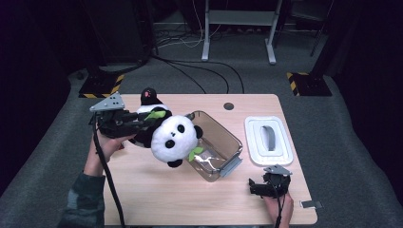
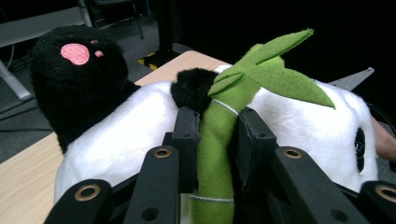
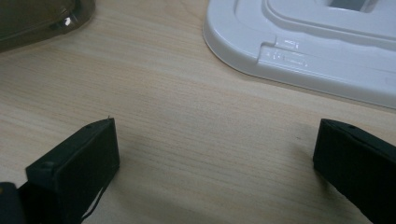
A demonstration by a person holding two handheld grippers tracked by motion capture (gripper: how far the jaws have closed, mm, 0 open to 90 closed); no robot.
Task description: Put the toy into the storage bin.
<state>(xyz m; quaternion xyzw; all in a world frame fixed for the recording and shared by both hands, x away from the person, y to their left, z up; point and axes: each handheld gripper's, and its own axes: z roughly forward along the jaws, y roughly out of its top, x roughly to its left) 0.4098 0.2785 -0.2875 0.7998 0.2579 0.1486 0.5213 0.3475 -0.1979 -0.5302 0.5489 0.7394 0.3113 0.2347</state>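
Note:
A black-and-white panda plush (image 1: 173, 137) hangs tilted above the table's left half, its head over the near-left rim of a clear plastic box (image 1: 223, 137). My left gripper (image 1: 144, 121) is shut on the green bamboo stalk (image 2: 215, 154) sewn to the panda's front. In the left gripper view both black pads squeeze that stalk, with its leaves (image 2: 275, 70) fanning out past my left gripper (image 2: 217, 123). A black foot with a pink pad (image 2: 74, 53) sticks up on the left. My right gripper (image 1: 260, 187) rests on the table at the front right, and in its own view the right gripper (image 3: 215, 158) is open over bare wood.
A white lid (image 1: 268, 140) with a grey handle lies right of the clear box; its edge (image 3: 327, 56) shows close ahead of the right gripper. The box's corner (image 3: 37, 18) sits to its far left. A round cable hole (image 1: 228, 106) marks the table's back edge.

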